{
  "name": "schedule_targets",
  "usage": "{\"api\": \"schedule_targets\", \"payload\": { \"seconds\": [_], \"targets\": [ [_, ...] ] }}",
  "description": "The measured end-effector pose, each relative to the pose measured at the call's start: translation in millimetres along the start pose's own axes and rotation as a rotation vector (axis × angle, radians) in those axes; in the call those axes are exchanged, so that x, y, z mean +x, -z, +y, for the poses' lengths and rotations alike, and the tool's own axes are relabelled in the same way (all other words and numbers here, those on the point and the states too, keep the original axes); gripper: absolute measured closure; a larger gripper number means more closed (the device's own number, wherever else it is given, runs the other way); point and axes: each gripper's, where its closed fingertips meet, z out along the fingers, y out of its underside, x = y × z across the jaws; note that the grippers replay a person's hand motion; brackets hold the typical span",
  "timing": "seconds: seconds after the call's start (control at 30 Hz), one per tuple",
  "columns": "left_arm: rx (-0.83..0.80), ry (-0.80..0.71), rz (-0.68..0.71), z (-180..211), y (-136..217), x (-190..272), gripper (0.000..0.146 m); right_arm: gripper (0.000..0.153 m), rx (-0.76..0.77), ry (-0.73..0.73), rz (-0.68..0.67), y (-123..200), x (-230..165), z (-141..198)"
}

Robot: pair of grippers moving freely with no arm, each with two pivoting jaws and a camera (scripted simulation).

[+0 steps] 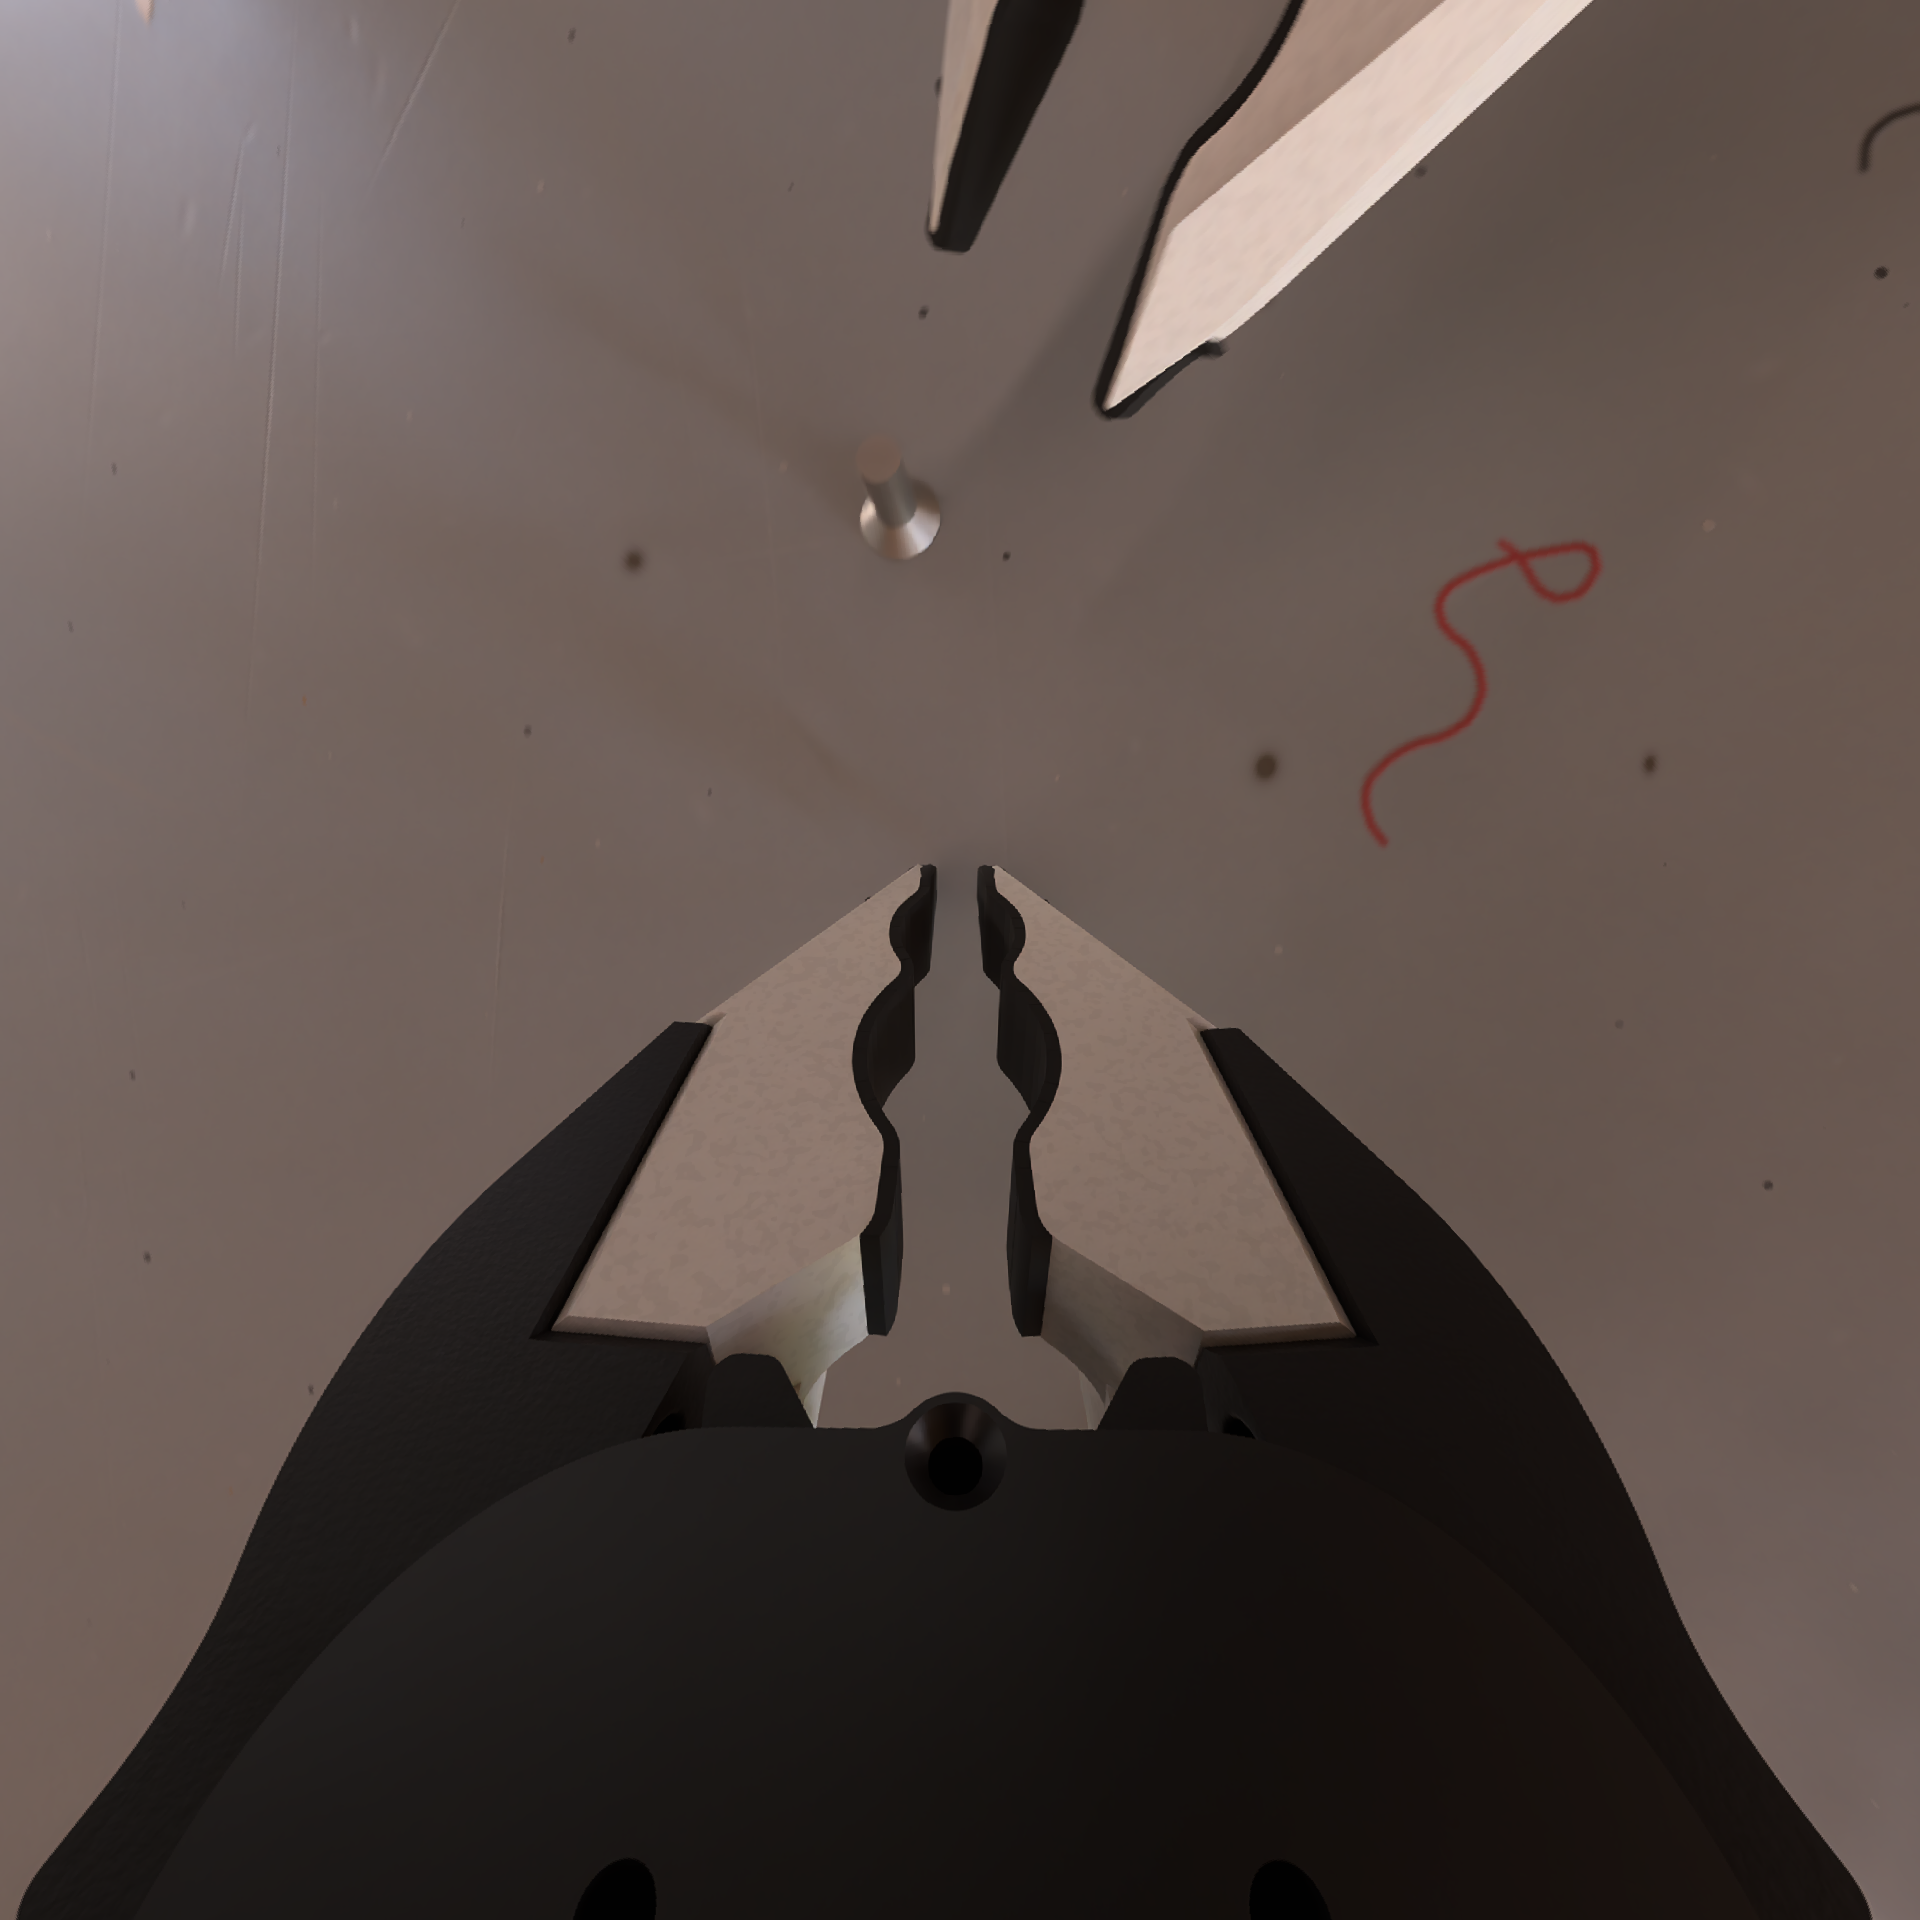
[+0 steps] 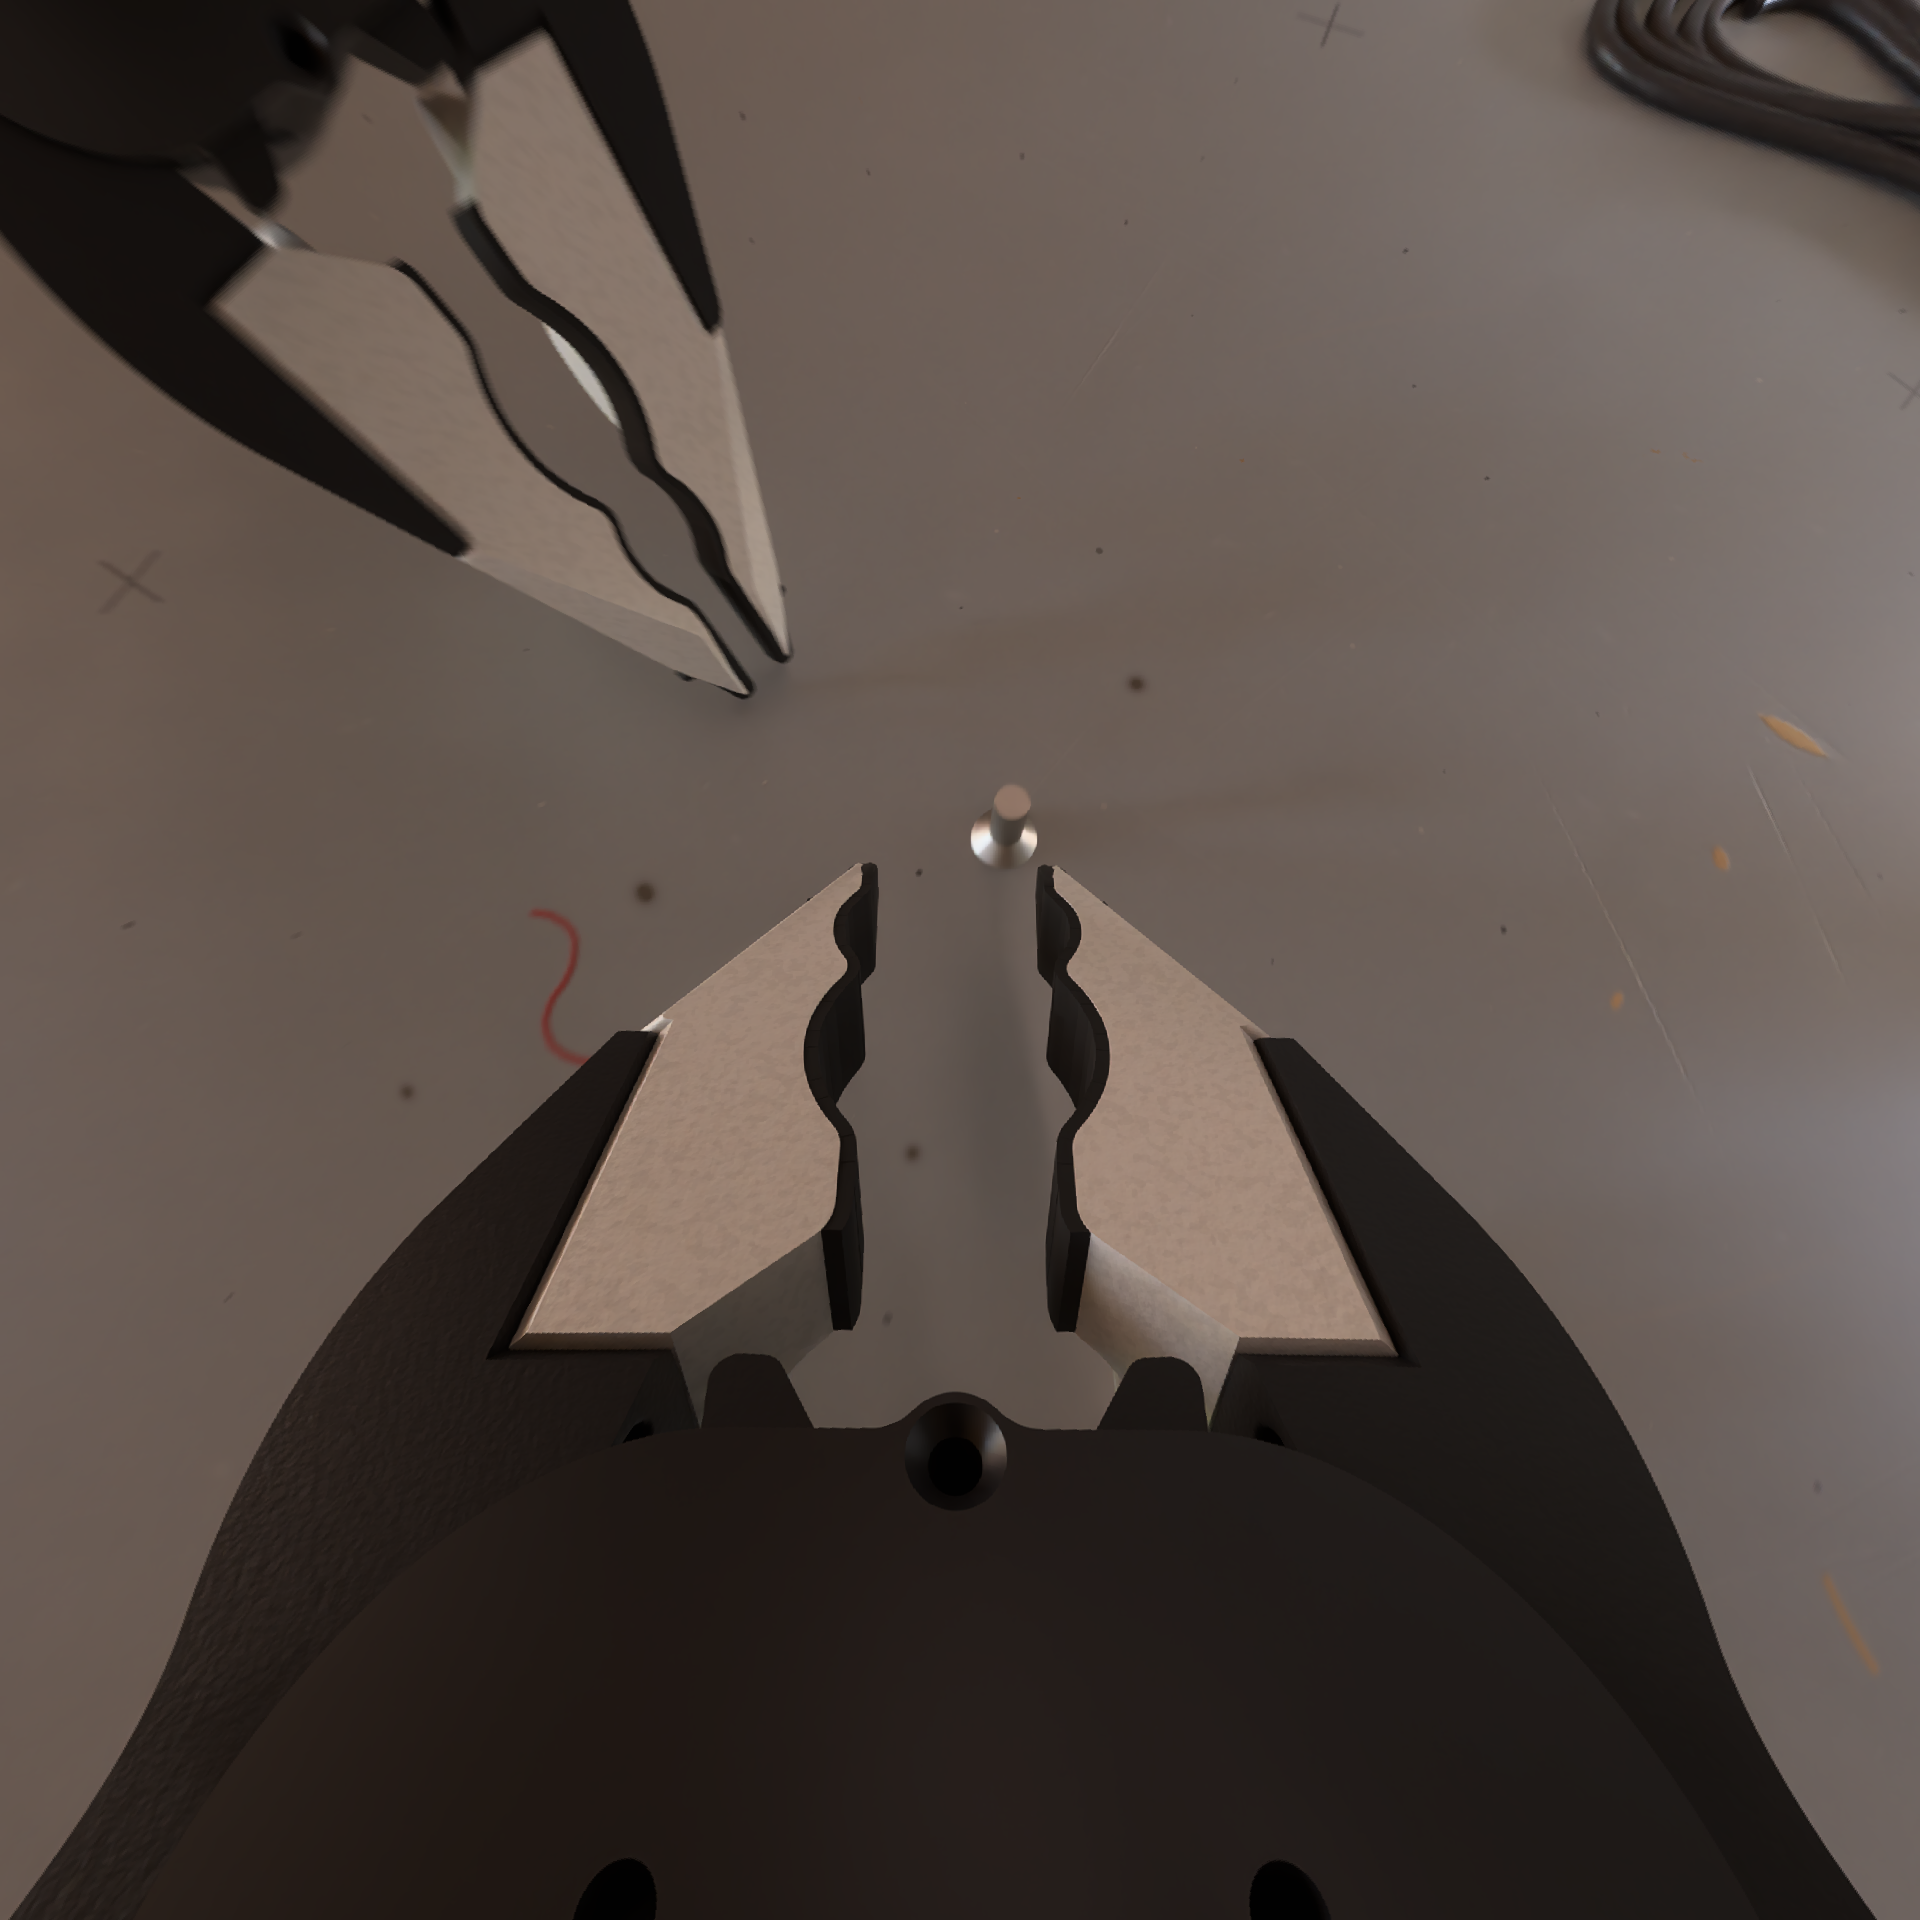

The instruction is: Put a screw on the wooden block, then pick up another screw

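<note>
The grey counter [image 2: 1351, 520], scuffed and dotted with dark specks, filled both views. Over it the right tool [image 2: 956, 873] pointed down with its jaws parted by a clear gap and nothing between them. The left tool [image 1: 956, 871] had its jaws nearly together, only a thin slit at the tips, and it too held nothing; its tips sat close to the counter. A coil of dark cable [image 2: 1766, 94] lay at the far right corner. A thin red thread [image 1: 1455, 686] curled on the counter beside the left tool. A small metal screw [image 2: 1003, 831] stood on its head, shaft up, just ahead of the right tool's tips.
</note>
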Motion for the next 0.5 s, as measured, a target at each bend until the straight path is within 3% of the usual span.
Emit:
{"api": "schedule_targets", "payload": {
  "seconds": [0.17, 0.27, 0.33, 0.5],
  "targets": [
    [-0.049, -0.022, -0.061, 11, 13, -9, 0.126, 0.127, -0.145, 0.021, 0.049, -30, 12, 3],
    [0.049, -0.067, -0.133, -6, 23, -17, 0.120, 0.136, -0.192, 0.010, 0.043, -39, 13, 6],
    [0.082, -0.106, -0.188, -14, 26, -24, 0.115, 0.145, -0.197, 0.003, 0.033, -41, 13, 5],
    [0.021, -0.197, -0.166, -14, 7, -24, 0.102, 0.145, -0.176, -0.005, 0.032, -29, 10, -1]
  ]
}}
